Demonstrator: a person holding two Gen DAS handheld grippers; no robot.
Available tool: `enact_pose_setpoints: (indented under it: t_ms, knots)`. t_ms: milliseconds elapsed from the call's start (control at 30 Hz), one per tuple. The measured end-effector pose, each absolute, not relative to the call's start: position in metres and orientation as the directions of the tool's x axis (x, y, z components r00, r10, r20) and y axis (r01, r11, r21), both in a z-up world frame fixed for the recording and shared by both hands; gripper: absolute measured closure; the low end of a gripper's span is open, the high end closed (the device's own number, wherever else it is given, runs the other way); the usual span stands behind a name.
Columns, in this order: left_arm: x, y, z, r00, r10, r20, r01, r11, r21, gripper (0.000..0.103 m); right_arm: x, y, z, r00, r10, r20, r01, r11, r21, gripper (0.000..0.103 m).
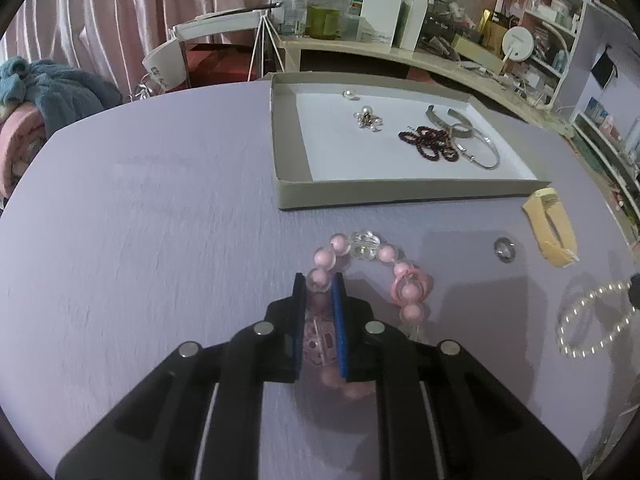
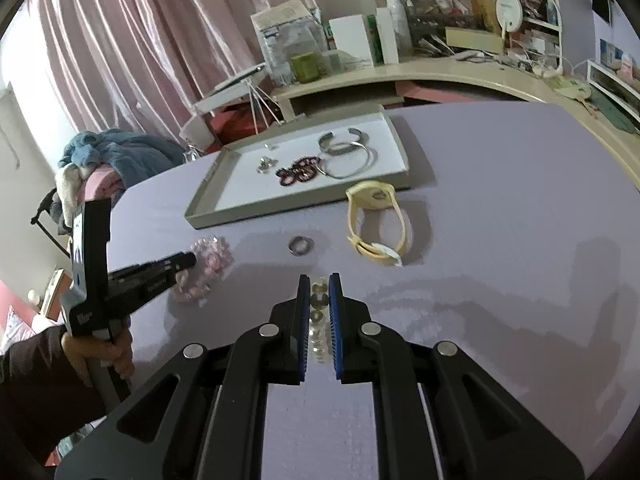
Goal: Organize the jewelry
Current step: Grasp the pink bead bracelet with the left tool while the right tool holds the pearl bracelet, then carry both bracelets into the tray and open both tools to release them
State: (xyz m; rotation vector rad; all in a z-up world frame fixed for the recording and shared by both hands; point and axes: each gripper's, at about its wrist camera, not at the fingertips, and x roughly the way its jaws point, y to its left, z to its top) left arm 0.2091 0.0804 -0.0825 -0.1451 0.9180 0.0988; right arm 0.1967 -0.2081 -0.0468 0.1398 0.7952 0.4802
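The wide lavender surface lies bare to the left of the left gripper, running to its curved far edge. That gripper is clamped on the pink-and-clear beaded bracelet, whose loop spreads forward and to the right on the surface, just short of the near wall of the shallow grey cardboard tray with a white floor. The tray's long side runs across the view; inside lie a dark red bead strand and silver bangles. The right gripper is closed on a string of pearl-white beads, which runs lengthwise between its blue pads. Ahead of it sit a small dark metal ring and a yellow strap watch, near the tray's front edge.
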Motion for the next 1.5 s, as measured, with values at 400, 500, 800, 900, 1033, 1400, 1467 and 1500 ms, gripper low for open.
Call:
enact_pose_setpoints:
  t_ms: [400, 500, 800, 900, 1033, 1400, 1467, 1500]
  knots:
    - [0.178, 0.070, -0.007, 0.729, -0.048, -0.683, -0.072, 0.987, -0.147, 0.090, 0.192, -0.201, -0.013, 0.646, 0.498, -0.579, -0.407, 0.866, 0.290, 0.093]
    - [0.175, 0.068, 0.010, 0.753, -0.054, -0.656, -0.066, 0.985, -0.157, 0.090, 0.192, -0.200, -0.003, 0.662, 0.500, -0.558, -0.418, 0.864, 0.280, 0.093]
    - [0.169, 0.064, 0.046, 0.794, -0.057, -0.605, -0.056, 0.985, -0.166, 0.090, 0.196, -0.198, 0.016, 0.701, 0.499, -0.510, -0.430, 0.866, 0.256, 0.093]
    - [0.168, 0.061, 0.055, 0.804, -0.057, -0.592, -0.049, 0.986, -0.161, 0.090, 0.200, -0.197, 0.023, 0.712, 0.501, -0.492, -0.436, 0.865, 0.250, 0.093]
    - [0.170, 0.060, 0.063, 0.813, -0.058, -0.579, -0.043, 0.986, -0.160, 0.090, 0.206, -0.197, 0.031, 0.723, 0.503, -0.474, -0.438, 0.864, 0.248, 0.093]
    - [0.189, 0.058, 0.076, 0.824, -0.070, -0.562, -0.024, 0.987, -0.158, 0.090, 0.228, -0.189, 0.041, 0.731, 0.503, -0.461, -0.445, 0.864, 0.236, 0.093]
    - [0.196, 0.057, 0.078, 0.826, -0.075, -0.559, -0.019, 0.987, -0.161, 0.090, 0.235, -0.187, 0.043, 0.732, 0.503, -0.461, -0.447, 0.864, 0.233, 0.093]
    - [0.199, 0.057, 0.080, 0.827, -0.077, -0.557, -0.017, 0.987, -0.162, 0.090, 0.239, -0.186, 0.044, 0.731, 0.504, -0.460, -0.448, 0.863, 0.233, 0.093]
